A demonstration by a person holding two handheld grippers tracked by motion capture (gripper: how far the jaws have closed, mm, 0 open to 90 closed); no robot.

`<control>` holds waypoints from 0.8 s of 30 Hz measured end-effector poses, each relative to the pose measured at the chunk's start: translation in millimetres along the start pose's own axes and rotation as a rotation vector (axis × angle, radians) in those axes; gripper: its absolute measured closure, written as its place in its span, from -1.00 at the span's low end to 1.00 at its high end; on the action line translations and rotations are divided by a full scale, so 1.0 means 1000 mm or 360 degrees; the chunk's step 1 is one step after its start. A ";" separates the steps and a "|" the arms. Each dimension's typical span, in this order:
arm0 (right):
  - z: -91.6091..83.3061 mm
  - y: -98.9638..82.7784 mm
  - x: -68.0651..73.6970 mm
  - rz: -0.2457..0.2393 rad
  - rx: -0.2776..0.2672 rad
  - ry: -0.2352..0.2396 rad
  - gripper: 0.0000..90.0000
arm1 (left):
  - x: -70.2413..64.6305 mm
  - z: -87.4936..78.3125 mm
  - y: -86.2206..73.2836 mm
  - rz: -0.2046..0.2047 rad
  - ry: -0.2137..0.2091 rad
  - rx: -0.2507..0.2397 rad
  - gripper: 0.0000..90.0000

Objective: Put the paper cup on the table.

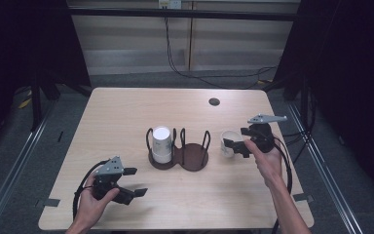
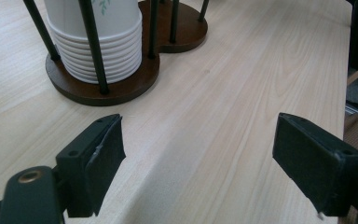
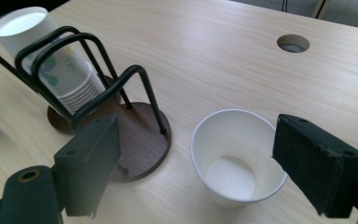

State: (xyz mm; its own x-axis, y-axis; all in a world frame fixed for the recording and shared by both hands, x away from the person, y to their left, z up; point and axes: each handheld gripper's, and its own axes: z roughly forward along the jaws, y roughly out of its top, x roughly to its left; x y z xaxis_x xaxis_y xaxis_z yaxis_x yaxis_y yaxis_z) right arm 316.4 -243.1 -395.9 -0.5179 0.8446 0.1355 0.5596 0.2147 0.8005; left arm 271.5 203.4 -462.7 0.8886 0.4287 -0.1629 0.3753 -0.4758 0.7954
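Observation:
A dark wooden cup holder [image 1: 191, 158] with black wire hoops stands mid-table. Its left bay holds a stack of upside-down white paper cups [image 1: 161, 145]; its right bay is empty. A single white paper cup [image 1: 228, 141] stands upright just right of the holder. My right gripper [image 1: 233, 147] is open at this cup. In the right gripper view the cup [image 3: 235, 158] sits between the spread jaws, nearer the right one, and my right gripper [image 3: 198, 140] does not squeeze it. My left gripper [image 1: 137, 181] is open near the front left, holding nothing. In the left gripper view my left gripper [image 2: 200, 135] faces the stack [image 2: 102, 46] and the holder's base [image 2: 102, 91].
A round cable hole [image 1: 214, 102] lies in the table [image 1: 126, 112] at the back right, and it is seen as well in the right gripper view as the hole [image 3: 293, 43]. Metal rails run along the floor on both sides. Cables hang on the wall behind.

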 end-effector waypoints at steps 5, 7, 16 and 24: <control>-0.008 -0.013 0.011 -0.0031 -0.0063 0.0015 -0.68 | -0.001 0.000 0.000 0.0003 0.0022 0.0003 -0.63; -0.009 -0.019 0.016 -0.0046 -0.0057 0.0034 -0.68 | -0.001 0.000 0.000 -0.0004 0.0022 -0.0001 -0.63; -0.016 -0.043 0.031 -0.0002 -0.0117 0.0153 -0.64 | -0.002 0.001 0.000 -0.0006 0.0030 -0.0007 -0.63; -0.020 -0.069 0.052 -0.0020 -0.0124 0.0215 -0.64 | -0.001 0.000 -0.001 -0.0013 0.0020 -0.0024 -0.63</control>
State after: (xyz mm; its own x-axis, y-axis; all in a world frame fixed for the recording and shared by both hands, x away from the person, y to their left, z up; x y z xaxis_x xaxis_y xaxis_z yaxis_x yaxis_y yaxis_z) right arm 237.8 -224.0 -432.4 -0.6098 0.7673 0.1987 0.5036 0.1815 0.8446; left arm 269.8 203.1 -463.6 0.8821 0.4421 -0.1624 0.3786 -0.4605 0.8029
